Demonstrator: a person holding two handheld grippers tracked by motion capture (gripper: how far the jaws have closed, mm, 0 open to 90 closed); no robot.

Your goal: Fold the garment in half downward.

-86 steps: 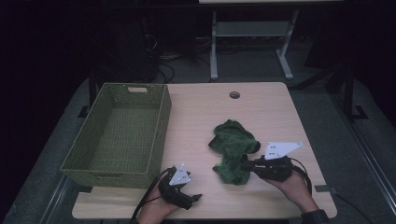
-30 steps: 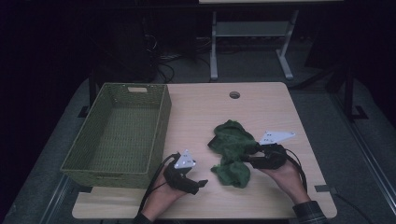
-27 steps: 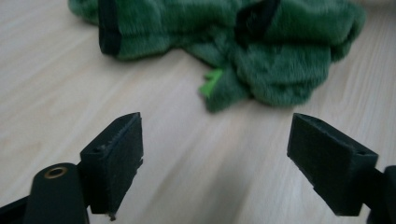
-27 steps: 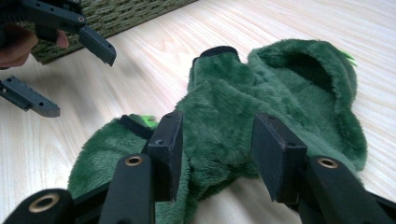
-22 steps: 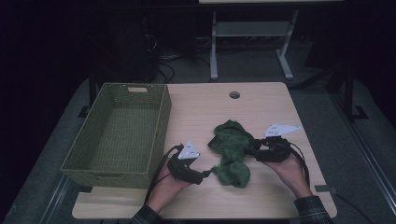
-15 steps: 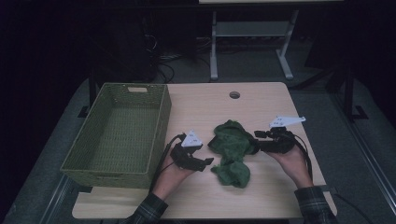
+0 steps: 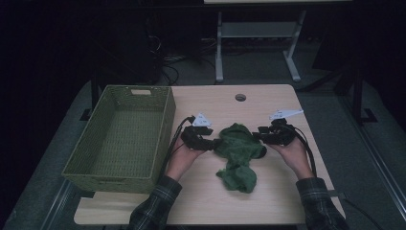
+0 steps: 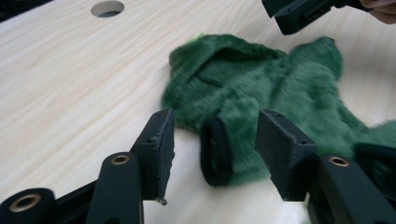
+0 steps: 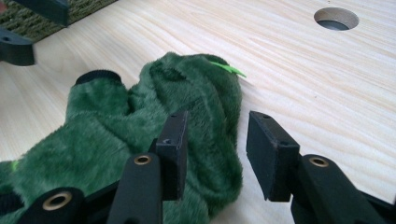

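Green fleece garment (image 7: 238, 154) on table (crumpled); both grippers' fingers half-closed, closing around edges, not gripping.

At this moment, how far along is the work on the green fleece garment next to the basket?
Early. Nothing looks done: the green fleece garment lies crumpled on the table, and the wicker basket holds nothing. In hand: the left gripper, jaws just closing, brackets a black-edged cuff; the right gripper straddles the opposite edge, neither pinching yet. Left: gripping and whatever handling follows.
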